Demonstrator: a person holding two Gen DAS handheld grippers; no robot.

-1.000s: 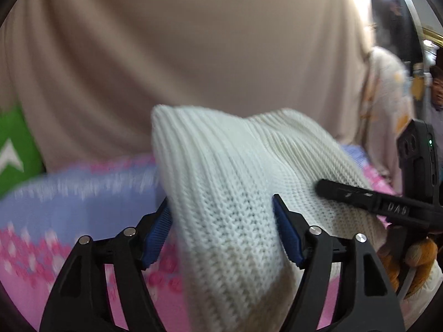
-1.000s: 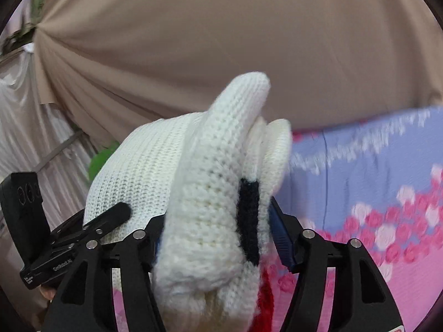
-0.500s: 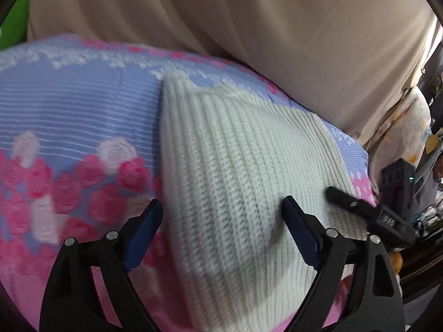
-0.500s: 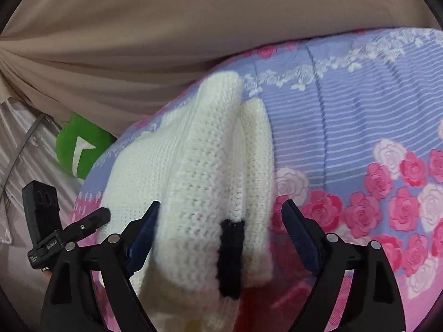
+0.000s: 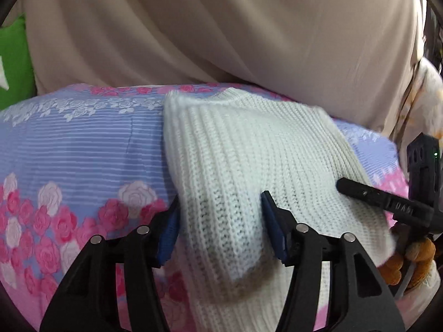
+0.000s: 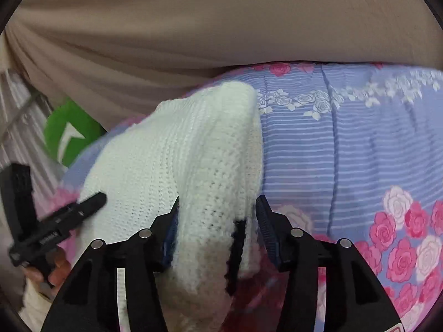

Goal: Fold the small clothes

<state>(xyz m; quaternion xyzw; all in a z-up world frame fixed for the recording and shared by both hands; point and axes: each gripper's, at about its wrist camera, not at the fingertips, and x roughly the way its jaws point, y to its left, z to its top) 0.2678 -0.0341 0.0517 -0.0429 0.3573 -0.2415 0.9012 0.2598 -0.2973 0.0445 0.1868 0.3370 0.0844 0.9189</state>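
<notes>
A folded cream knit sweater (image 5: 249,160) lies on the floral bedspread (image 5: 83,152). My left gripper (image 5: 220,225) is shut on its near left corner, a fold of knit bunched between the blue pads. In the right wrist view the same sweater (image 6: 171,160) shows stacked layers and a dark stripe (image 6: 235,249). My right gripper (image 6: 217,225) is shut on its near right edge. Each gripper shows in the other's view, the right gripper (image 5: 387,204) at the right and the left gripper (image 6: 55,227) at the left.
A beige curtain (image 5: 221,27) hangs behind the bed. A green cushion (image 6: 69,135) sits at the far left. The blue and pink bedspread (image 6: 360,152) extends right of the sweater. Patterned fabric (image 5: 420,96) hangs at the right edge.
The sweater came down from mid-air onto the bedspread. Both grippers widened half a second ago and have narrowed on the near edge again.
</notes>
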